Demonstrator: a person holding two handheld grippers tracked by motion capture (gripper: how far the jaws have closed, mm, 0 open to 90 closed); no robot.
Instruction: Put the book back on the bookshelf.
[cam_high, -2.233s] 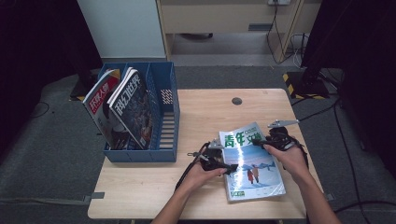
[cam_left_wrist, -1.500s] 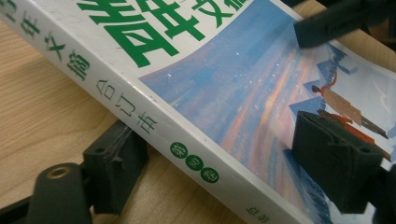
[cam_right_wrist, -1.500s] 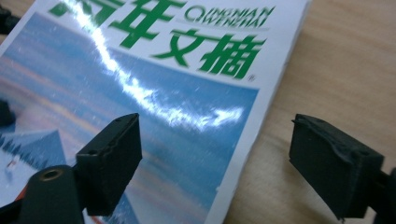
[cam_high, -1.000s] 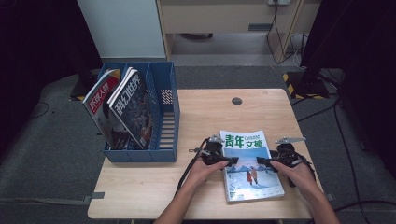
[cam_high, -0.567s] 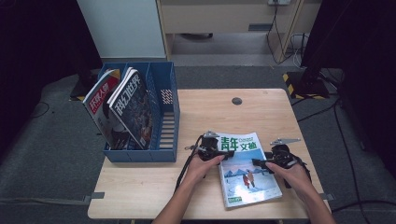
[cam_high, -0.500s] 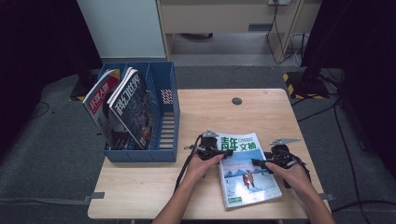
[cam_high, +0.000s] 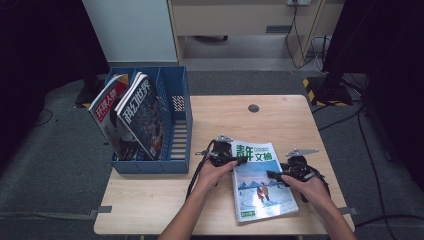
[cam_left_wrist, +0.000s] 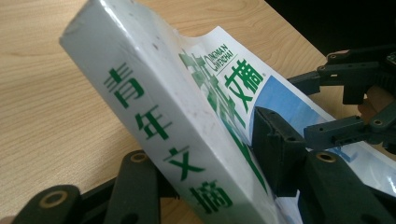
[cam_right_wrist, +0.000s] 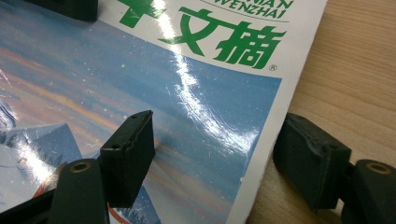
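Magazine (cam_high: 261, 181) with a green title and a blue snow scene lies on the wooden table (cam_high: 280, 120) in the lower middle of the high view, between the person's two hands. Its spine edge is lifted off the wood at the left, where the left gripper (cam_high: 223, 159) has it: in the left gripper view the white spine (cam_left_wrist: 154, 121) runs diagonally through the frame with one jaw under it and the other on the cover. These jaws have just been closing and now pinch the magazine's spine edge.

At the magazine's right edge the right gripper (cam_high: 278, 176) has one jaw resting on the glossy cover and the other just off the page edge on the bare wood; the jaws stand spread, not squeezing anything.

In the left of the high view a blue file rack (cam_high: 176, 125) stands at the table's edge, near the left gripper. Two magazines (cam_high: 131, 117) lean in its left compartments; the right compartment is free. A small dark disc (cam_high: 254, 108) sits on the table in the upper middle, well apart from the hands.
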